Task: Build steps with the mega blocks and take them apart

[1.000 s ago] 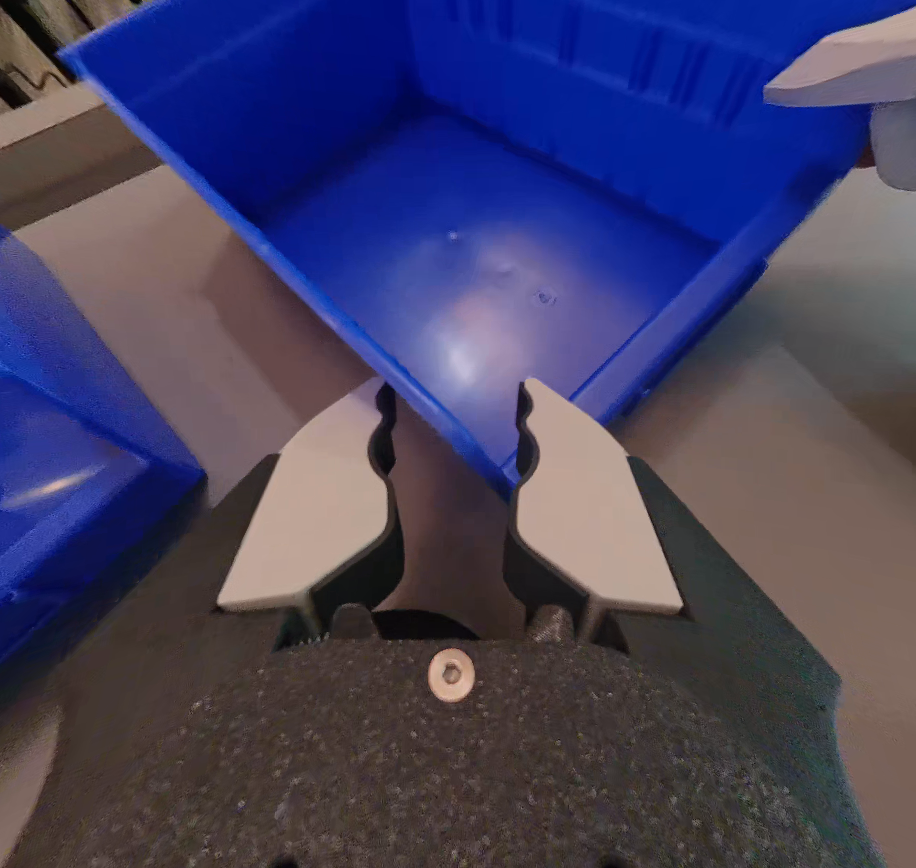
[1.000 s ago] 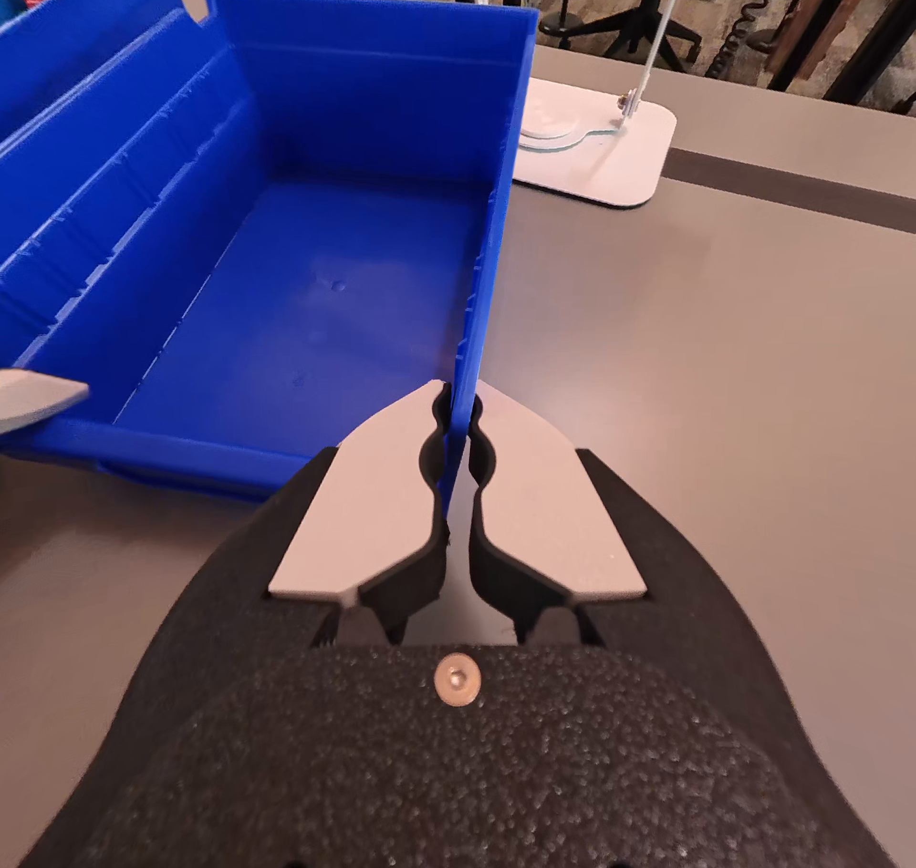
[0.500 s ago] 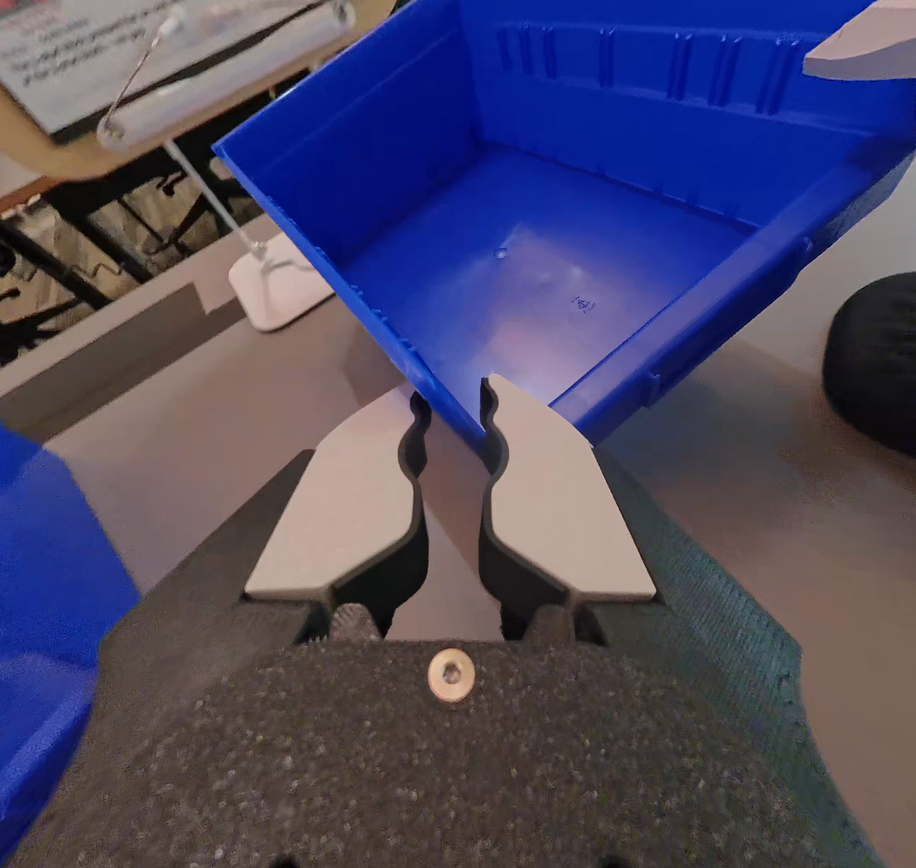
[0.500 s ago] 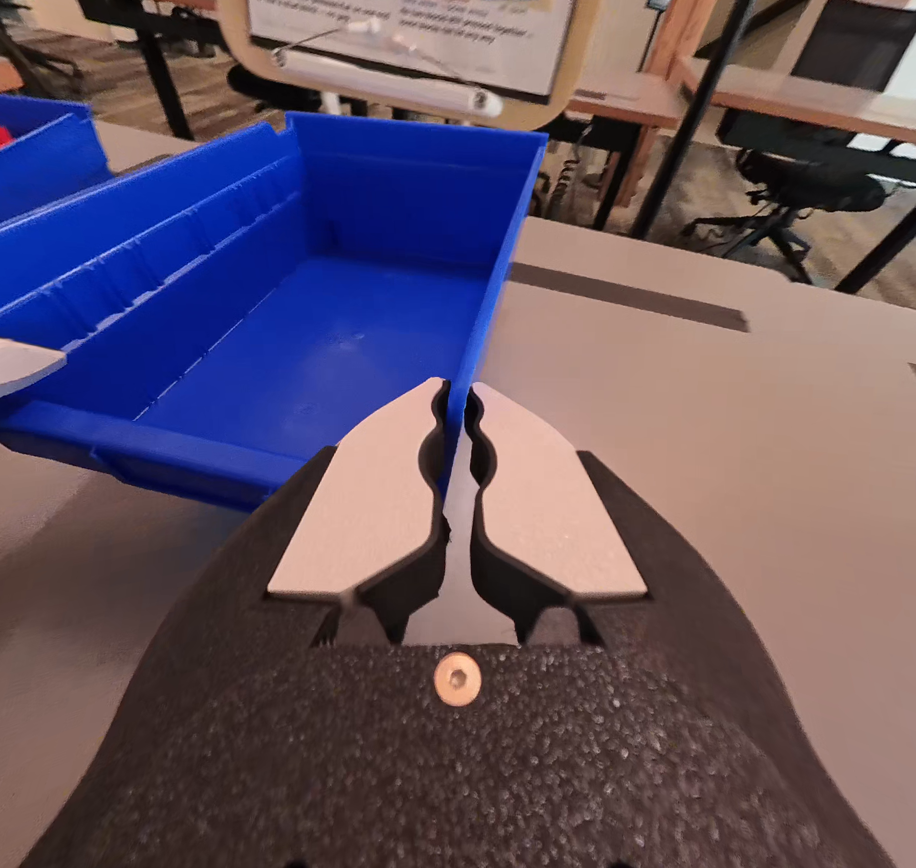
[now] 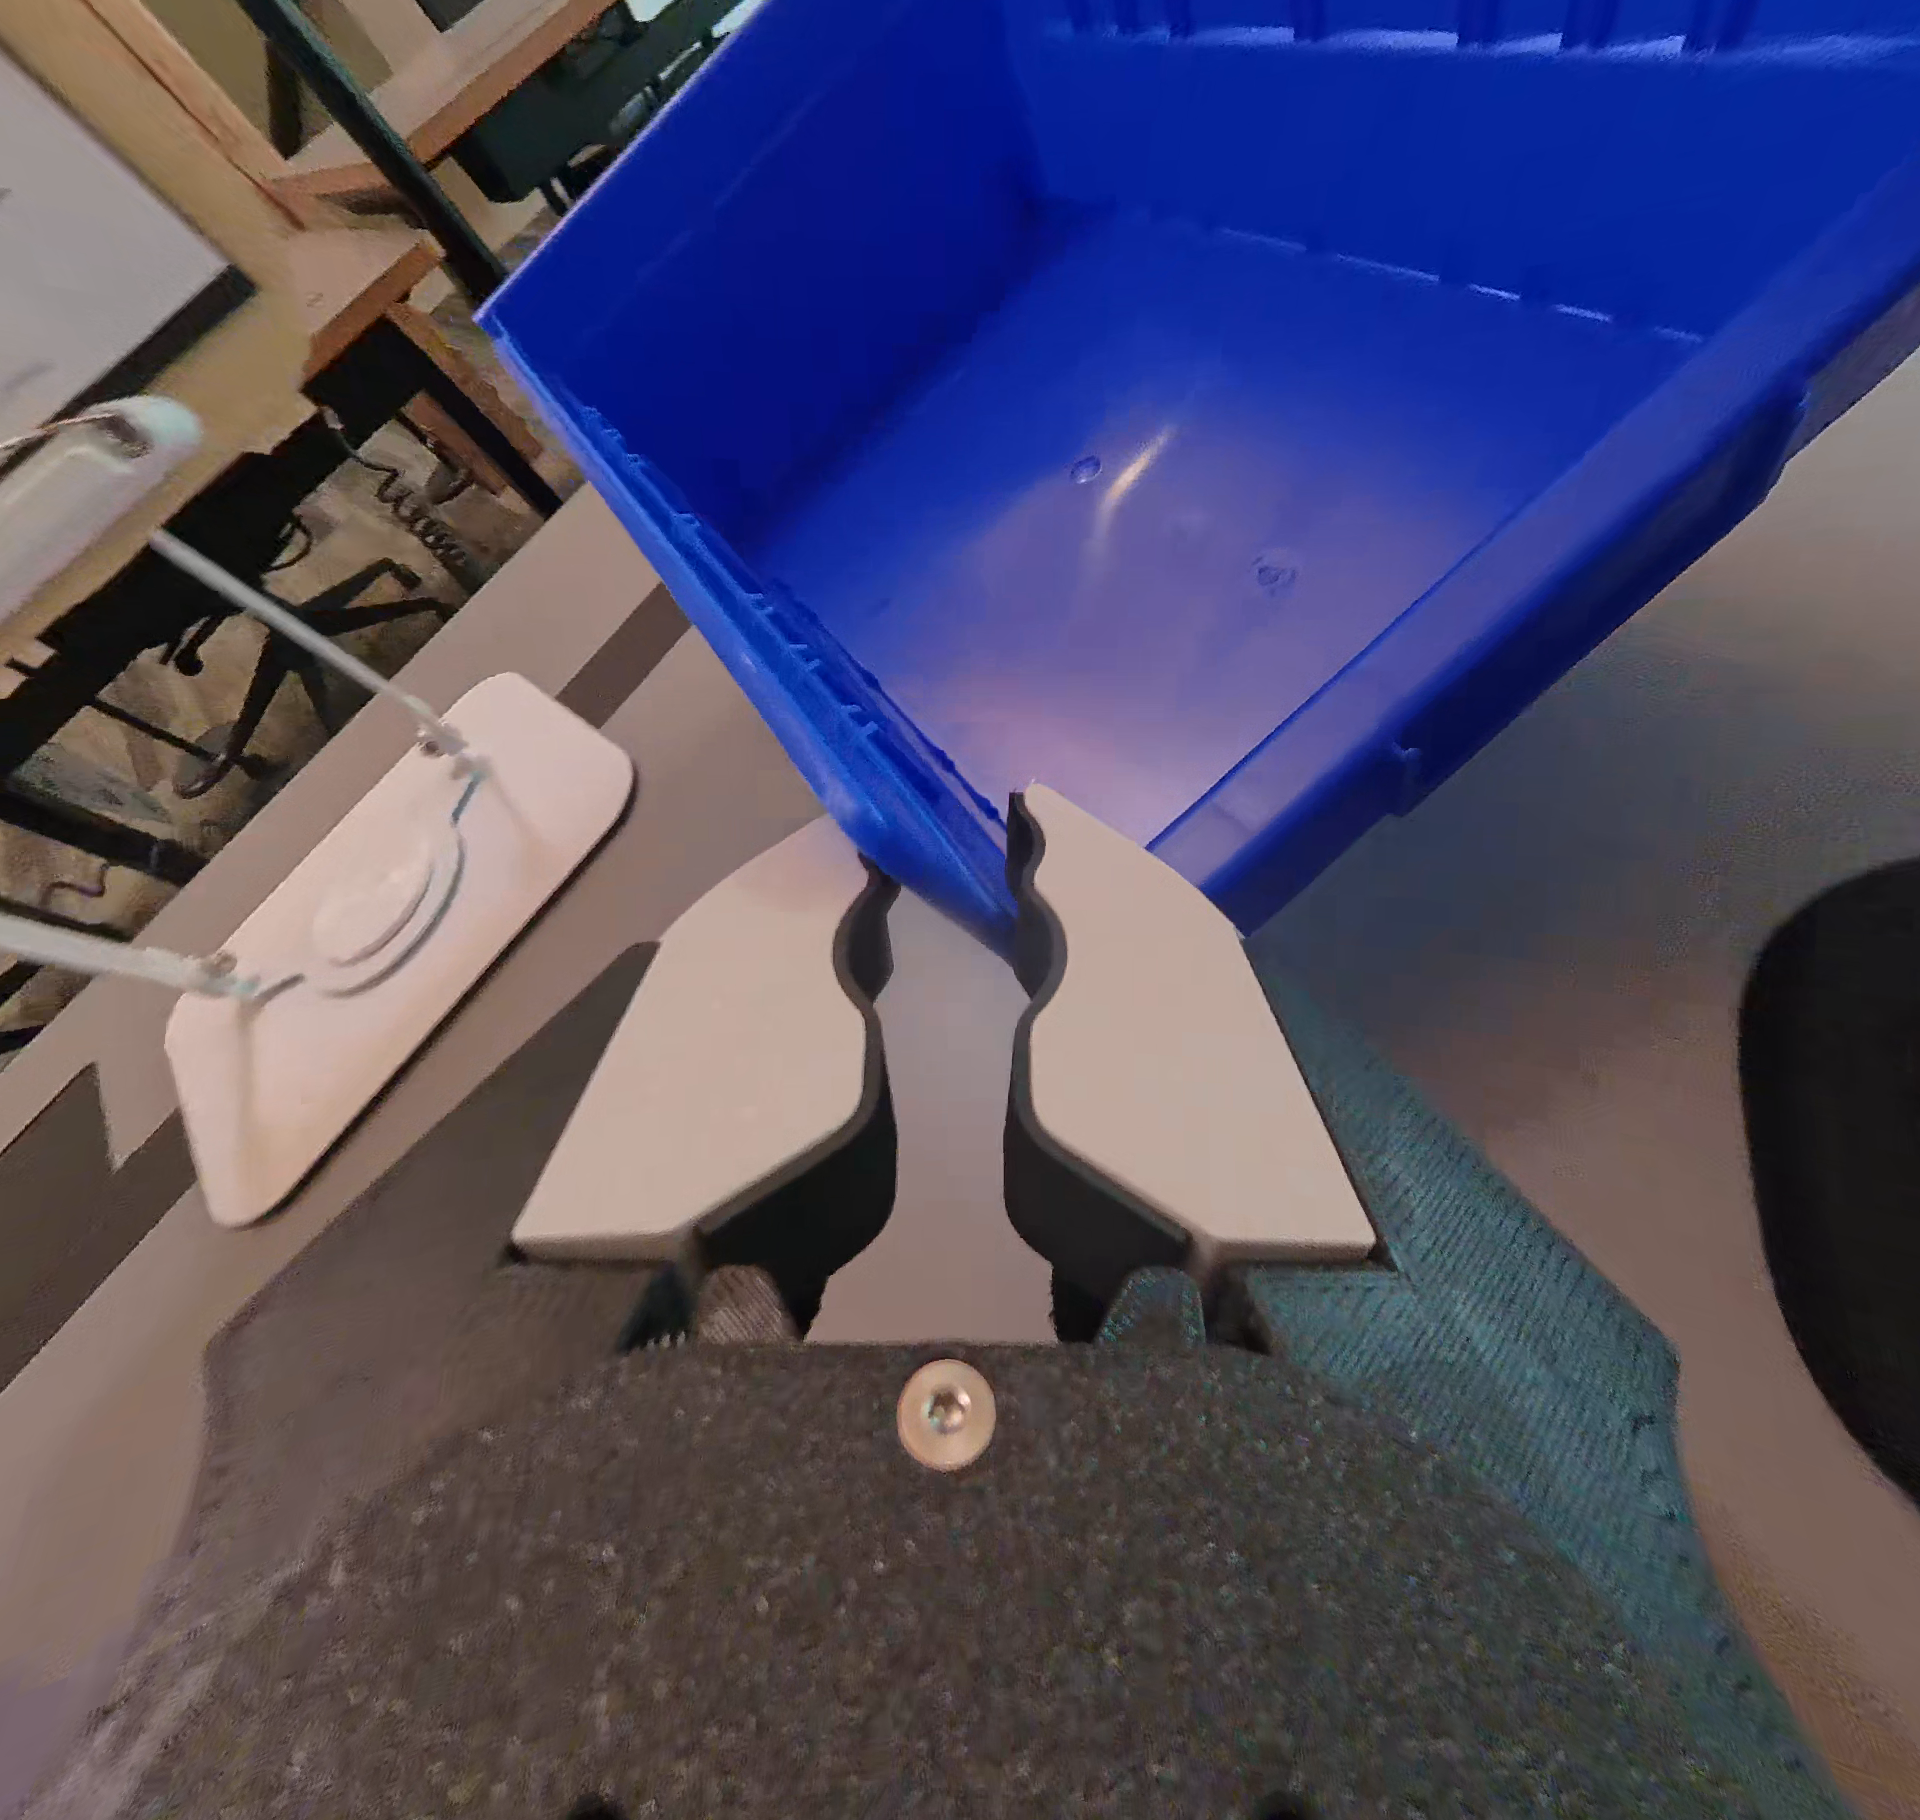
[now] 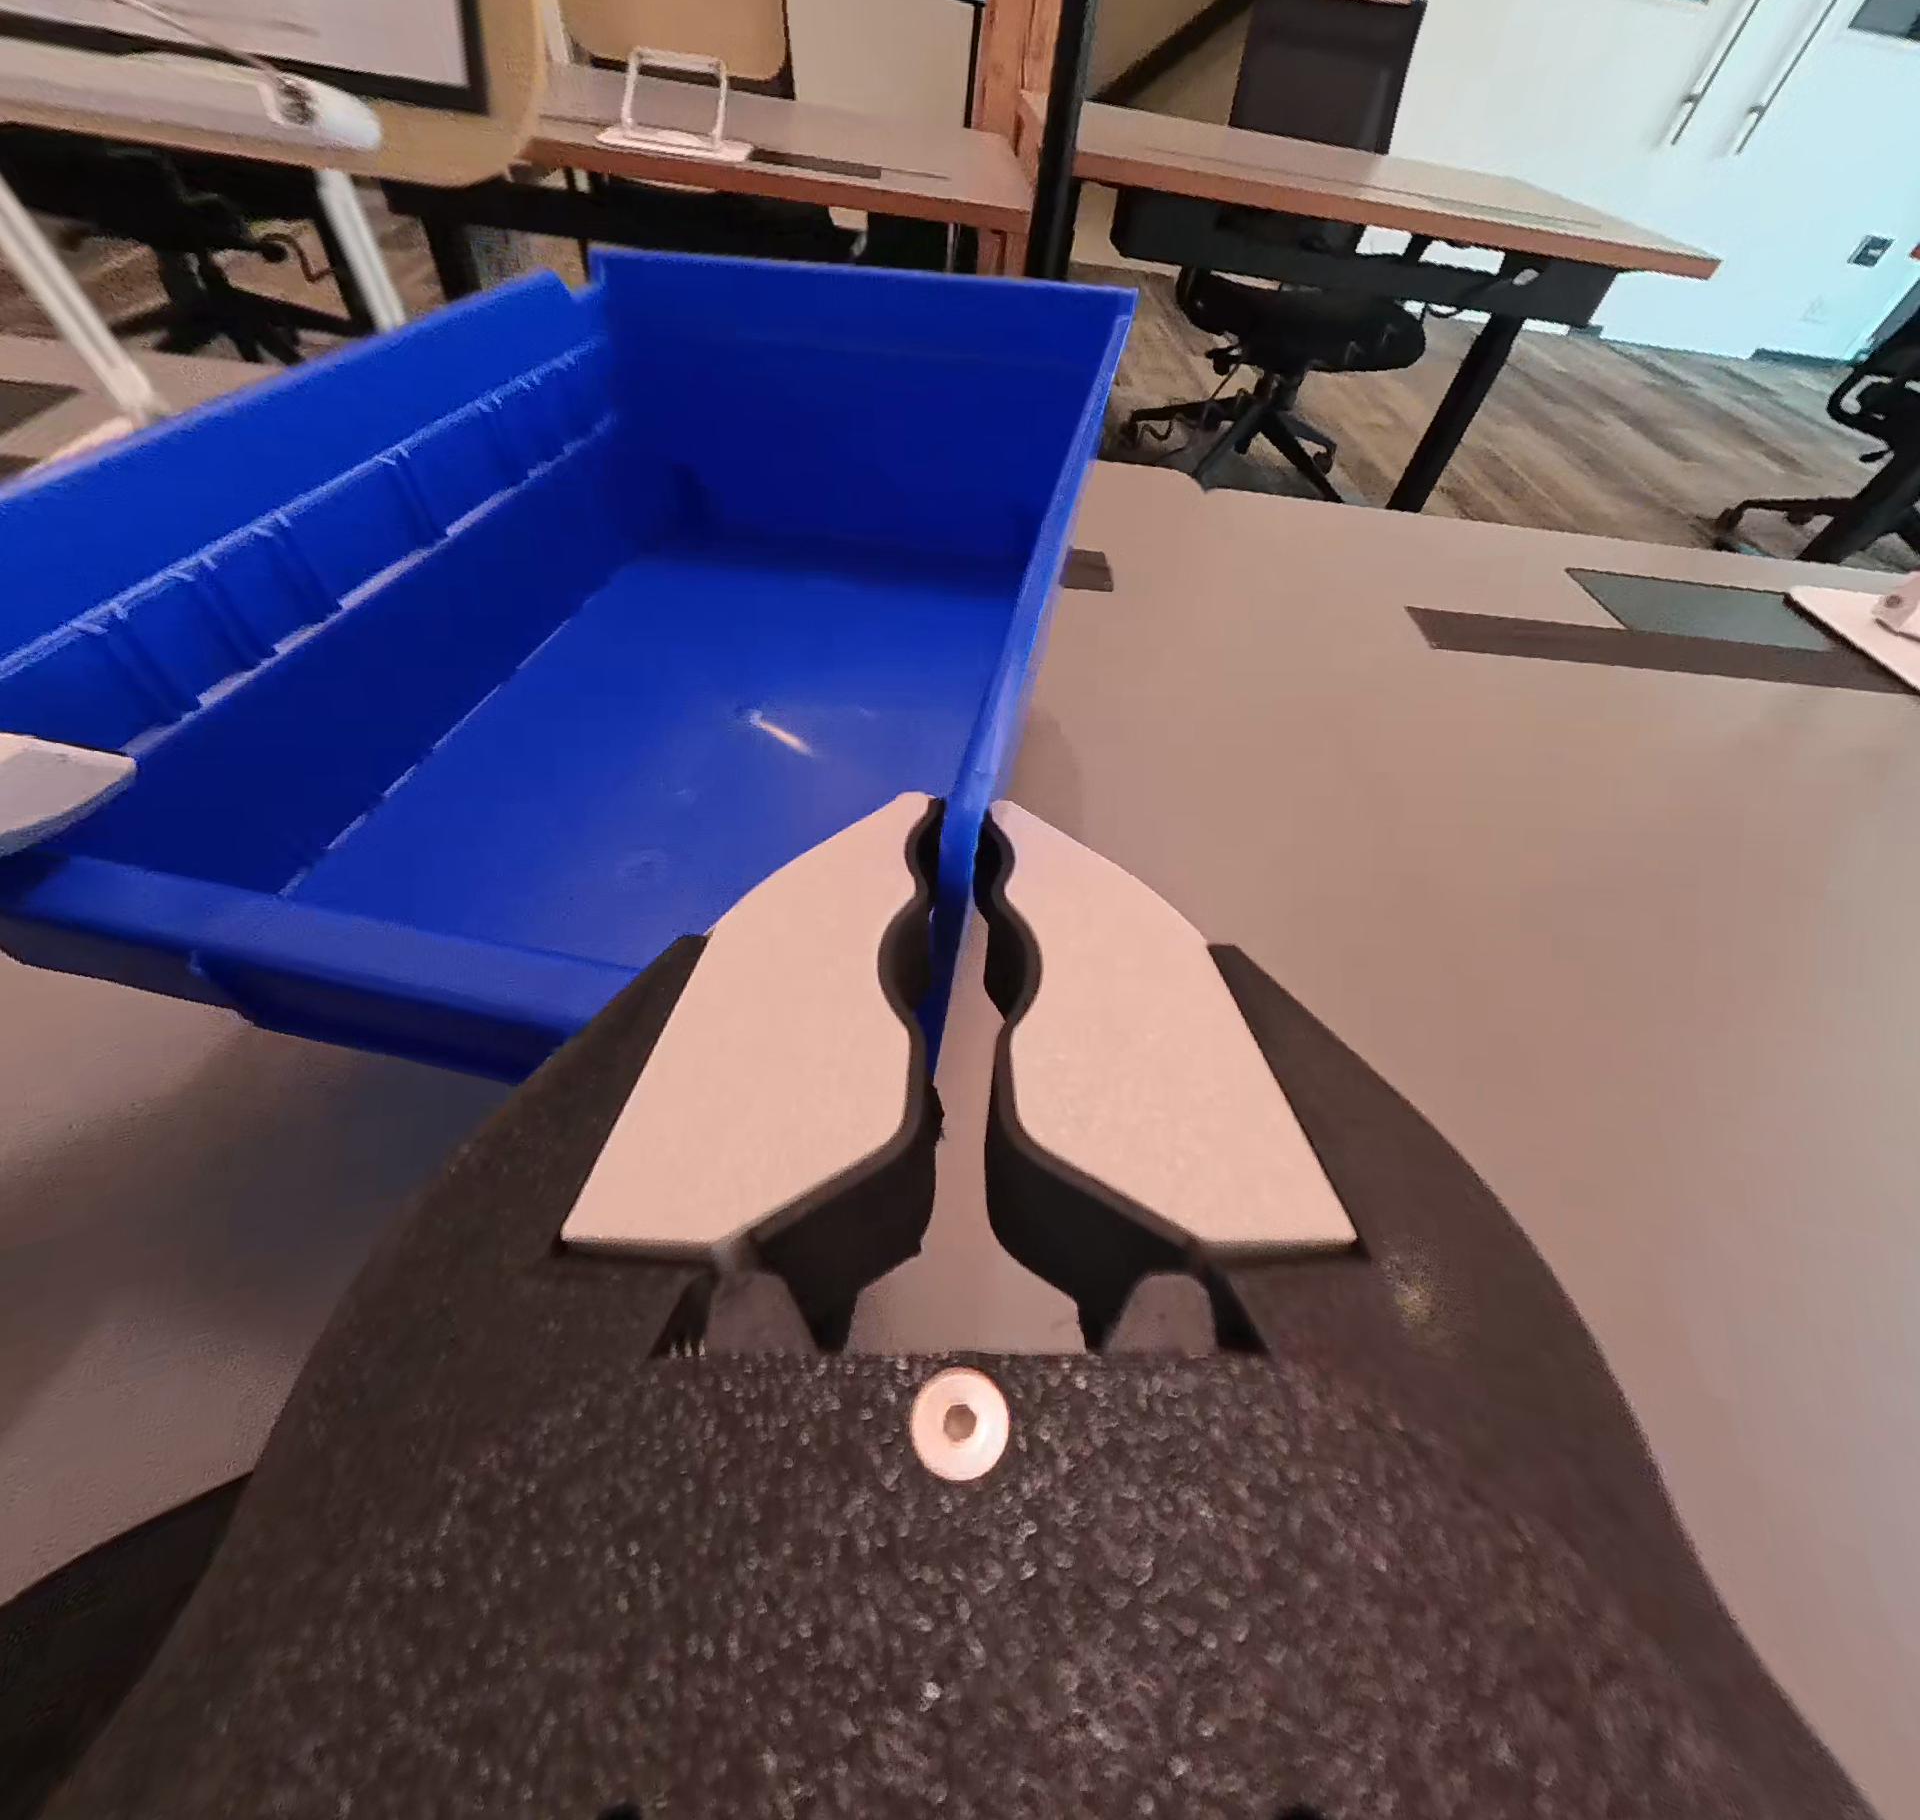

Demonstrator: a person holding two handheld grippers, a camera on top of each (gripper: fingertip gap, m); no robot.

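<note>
Fingers of the right gripper [image 6: 958, 825] pressed together on the thin side wall of an empty blue bin [image 6: 852, 420], near its front corner, one finger inside the bin and one outside. Fingers of the left gripper [image 5: 940, 861] set astride the opposite front corner of the same bin [image 5: 790, 243], a narrow gap between them, the right finger against the wall, a firm grip not clear. Bin tilted above a grey table [image 6: 1455, 887], no blocks visible inside; white lamp base [image 5: 405, 939] on the table at the left.

2 close wrist views, shared bin [image 5: 1299, 482]
</note>
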